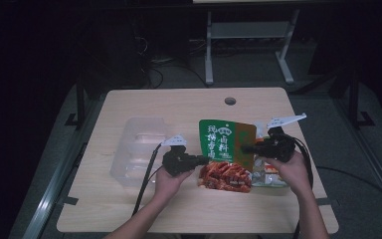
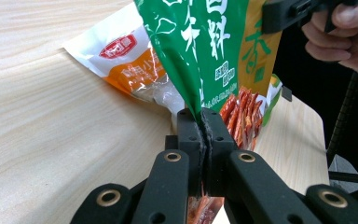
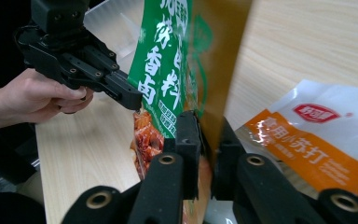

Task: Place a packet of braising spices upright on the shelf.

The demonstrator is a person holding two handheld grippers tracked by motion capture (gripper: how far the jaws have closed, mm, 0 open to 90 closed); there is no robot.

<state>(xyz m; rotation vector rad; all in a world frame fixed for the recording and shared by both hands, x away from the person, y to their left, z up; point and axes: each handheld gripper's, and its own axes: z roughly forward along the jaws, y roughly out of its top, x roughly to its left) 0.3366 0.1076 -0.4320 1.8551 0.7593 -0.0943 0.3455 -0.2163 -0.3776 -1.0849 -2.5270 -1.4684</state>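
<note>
One green seasoning pouch (image 1: 227, 142) stands lifted over the middle-right of the tabletop (image 1: 179, 107), stretched between the two claws. The left claw (image 2: 202, 128) is clamped shut on the pouch's edge at about 9 o'clock. In the right gripper view the right claw (image 3: 208, 135) has the opposite edge, at about 3 o'clock, between its jaws; a narrow gap shows there, and whether the pads press on the foil I cannot tell.

Lying flat beneath the pouch are two more packets. One is a red packet of chilli-coloured strips (image 1: 226, 177) at 6 o'clock of the pouch, and one is a white-and-orange packet (image 3: 321, 140) at about 4 o'clock, partly covered by the person's right hand (image 1: 291, 169). One clear plastic box (image 1: 139, 149) sits at 9 o'clock, apart from the pouch, just beyond the left hand (image 1: 166, 181); the left claw's black cable (image 1: 146, 174) runs past its near corner.

The two flat packets crowd the space under the pouch. There is one round cable hole (image 1: 230, 101) near the far edge at 12 o'clock. The far half of the tabletop is bare wood, as is the near strip at 6 o'clock. The right edge is close behind the right hand.
</note>
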